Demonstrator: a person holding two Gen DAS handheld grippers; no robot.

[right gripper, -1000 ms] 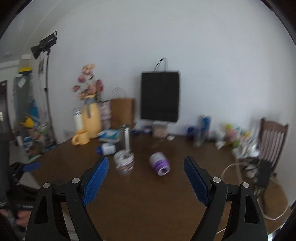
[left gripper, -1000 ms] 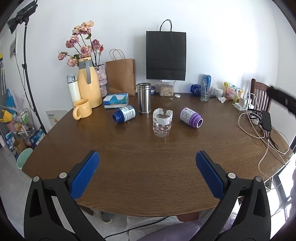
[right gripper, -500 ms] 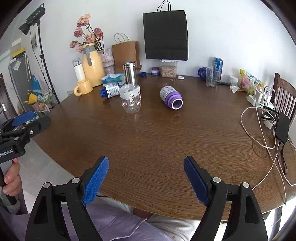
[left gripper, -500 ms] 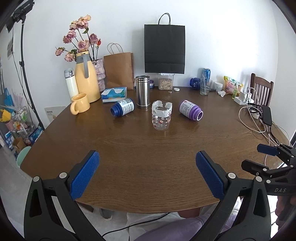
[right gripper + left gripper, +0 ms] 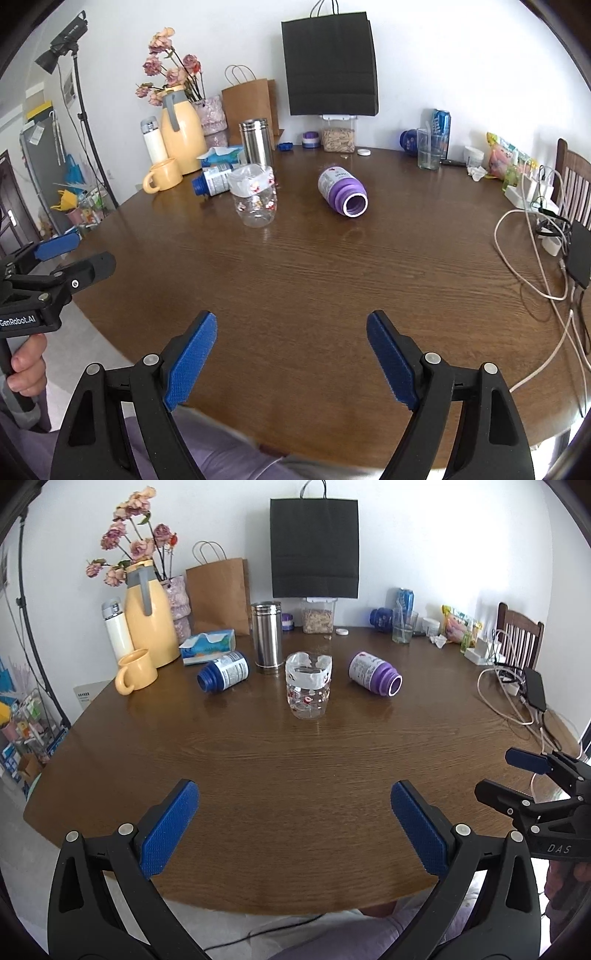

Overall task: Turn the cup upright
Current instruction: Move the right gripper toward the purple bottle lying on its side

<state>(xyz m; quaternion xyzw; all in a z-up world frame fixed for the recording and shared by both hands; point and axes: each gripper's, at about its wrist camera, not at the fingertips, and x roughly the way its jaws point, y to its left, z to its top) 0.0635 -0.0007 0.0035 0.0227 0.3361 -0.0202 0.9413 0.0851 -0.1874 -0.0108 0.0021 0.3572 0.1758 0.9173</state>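
A clear cup (image 5: 308, 686) with small red prints and a white band round its upper part stands mid-table; in the right wrist view the cup (image 5: 255, 199) sits left of centre. I cannot tell which end is up. My left gripper (image 5: 293, 794) hangs open over the near table edge, far short of the cup, nothing between its blue pads. My right gripper (image 5: 291, 321) is open and empty too, level with it. Each shows in the other's view: right gripper (image 5: 532, 771), left gripper (image 5: 70, 254).
On the brown table (image 5: 295, 760) a purple bottle (image 5: 375, 674) and a blue bottle (image 5: 223, 672) lie on their sides beside the cup. A steel tumbler (image 5: 266, 635), yellow mug (image 5: 135, 670) and jug (image 5: 149, 620) stand behind. Cables (image 5: 532, 258) trail at the right.
The right gripper has dropped from a raised, blurred position to the near table edge and come into the left wrist view. The left gripper has barely moved. Both stay open.
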